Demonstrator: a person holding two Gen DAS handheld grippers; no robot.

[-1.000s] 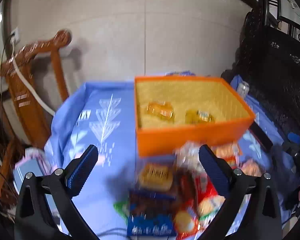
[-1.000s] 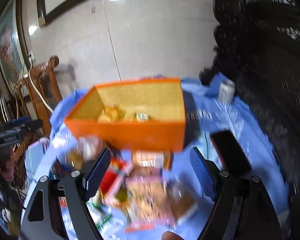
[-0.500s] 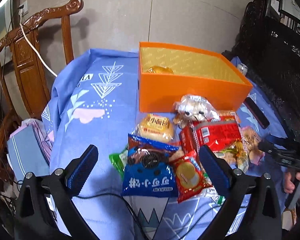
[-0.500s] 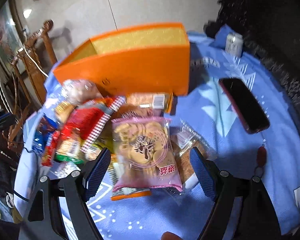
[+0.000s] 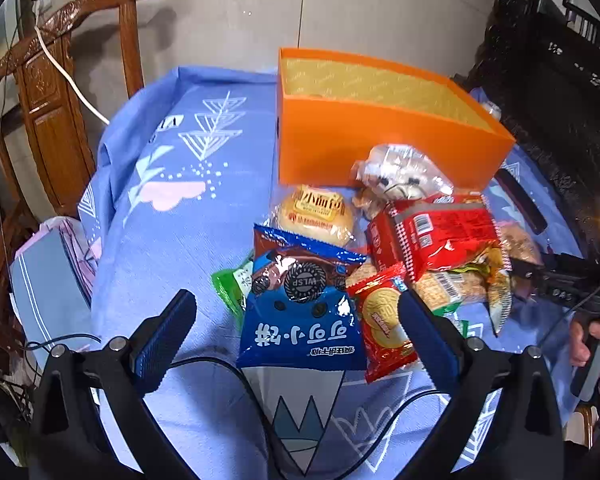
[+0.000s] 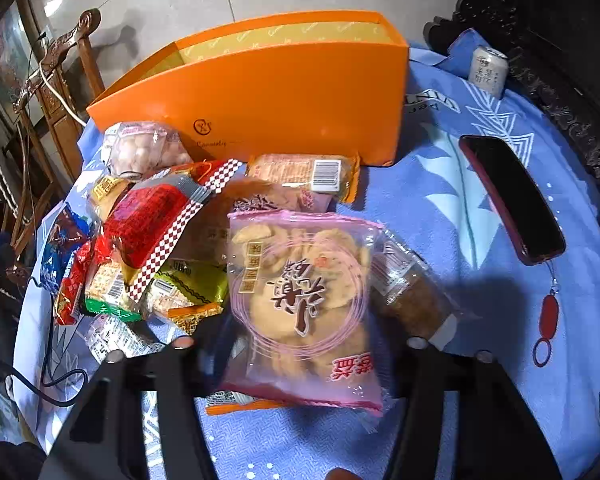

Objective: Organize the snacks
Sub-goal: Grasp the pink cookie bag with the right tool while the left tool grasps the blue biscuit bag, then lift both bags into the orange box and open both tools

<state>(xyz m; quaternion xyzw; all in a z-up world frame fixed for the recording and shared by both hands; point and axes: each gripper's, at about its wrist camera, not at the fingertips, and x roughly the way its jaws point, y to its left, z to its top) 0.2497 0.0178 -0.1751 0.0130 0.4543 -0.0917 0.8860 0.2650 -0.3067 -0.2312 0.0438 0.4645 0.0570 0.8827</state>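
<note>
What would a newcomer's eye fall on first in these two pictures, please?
Probably the bright orange box at the back of the blue tablecloth, with a jumble of snack packets piled against its front. Nearest the right gripper lies a pink-edged cracker bag; a dark phone rests to its right.

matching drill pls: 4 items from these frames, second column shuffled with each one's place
Items:
1. orange rectangular cardboard box
2. pink clear bag of rice crackers
3. dark smartphone with red case
4. blue cocoa cookie packet

Places:
A. flat on the blue cloth, right of the snack pile, right wrist view
B. between the open left gripper fingers
C. behind the snack pile
D. nearest the right gripper, on top of the pile

Pairs: 1-C, 2-D, 3-A, 4-B
</note>
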